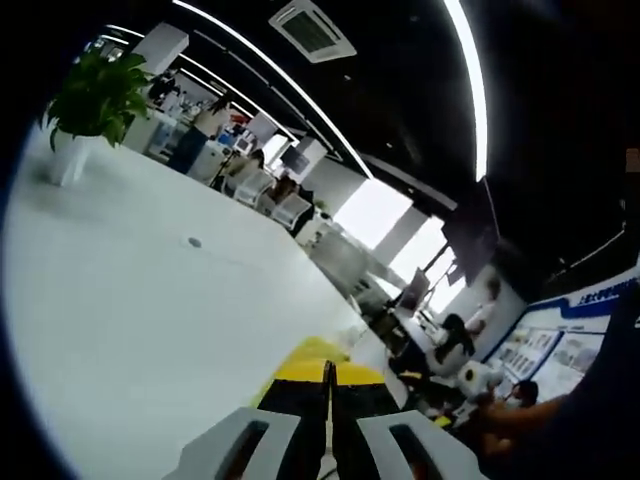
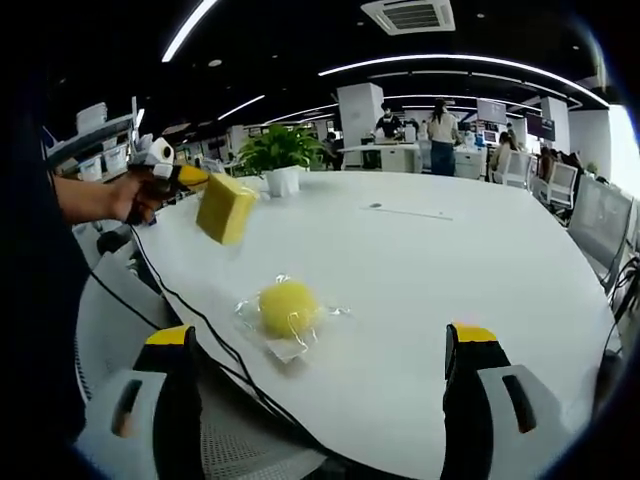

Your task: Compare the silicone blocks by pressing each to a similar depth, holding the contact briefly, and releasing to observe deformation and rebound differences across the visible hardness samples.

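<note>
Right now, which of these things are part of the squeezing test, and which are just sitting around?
Part of the job:
- yellow block, clamped in the left gripper
- yellow ball on its clear wrapper
- right gripper, open

Just lying about:
- potted plant
- black cable
- white table

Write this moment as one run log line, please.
left tongs: shut on yellow block, lifted | right tongs: open over table | yellow ball: in clear wrapper, on table
</note>
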{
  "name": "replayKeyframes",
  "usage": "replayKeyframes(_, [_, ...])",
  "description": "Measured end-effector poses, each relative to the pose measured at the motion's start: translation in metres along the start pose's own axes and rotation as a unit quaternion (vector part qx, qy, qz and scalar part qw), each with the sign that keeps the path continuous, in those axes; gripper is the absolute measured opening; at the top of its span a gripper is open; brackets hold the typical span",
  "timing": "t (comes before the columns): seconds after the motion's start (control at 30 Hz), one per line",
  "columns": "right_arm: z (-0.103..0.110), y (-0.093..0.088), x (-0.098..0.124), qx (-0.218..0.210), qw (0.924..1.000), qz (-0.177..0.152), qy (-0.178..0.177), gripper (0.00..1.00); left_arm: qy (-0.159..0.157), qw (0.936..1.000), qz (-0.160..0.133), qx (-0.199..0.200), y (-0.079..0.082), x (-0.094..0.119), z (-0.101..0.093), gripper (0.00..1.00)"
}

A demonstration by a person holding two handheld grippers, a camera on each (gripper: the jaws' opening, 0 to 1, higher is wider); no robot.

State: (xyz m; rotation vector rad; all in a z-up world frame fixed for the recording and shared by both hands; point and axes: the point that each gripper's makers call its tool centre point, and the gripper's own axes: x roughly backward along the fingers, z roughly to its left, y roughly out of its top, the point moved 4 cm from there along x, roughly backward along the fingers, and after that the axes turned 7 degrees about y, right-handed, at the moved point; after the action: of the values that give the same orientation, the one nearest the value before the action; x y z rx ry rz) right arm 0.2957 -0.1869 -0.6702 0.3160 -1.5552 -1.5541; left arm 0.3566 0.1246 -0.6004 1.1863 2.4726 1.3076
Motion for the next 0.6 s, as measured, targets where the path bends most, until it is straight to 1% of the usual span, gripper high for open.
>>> replayKeyframes(0.23, [0.001,-0.002,0.0,-0.002,1.0,0.001,0.001,0.96,0.005,0.9999,0.008,0.009,-0.009,-0.002,0.007,0.0])
replayKeyframes(0.43, [0.003,-0.003,-0.002,-0.003,1.0,0.001,0.003,0.96,0.008,0.9994,0.019,0.028,-0.017,-0.002,0.014,0.0])
replayKeyframes(0.6, [0.004,-0.005,-0.002,-0.005,1.0,0.003,0.001,0.96,0.013,0.9989,0.026,0.036,-0.022,-0.003,0.021,0.0])
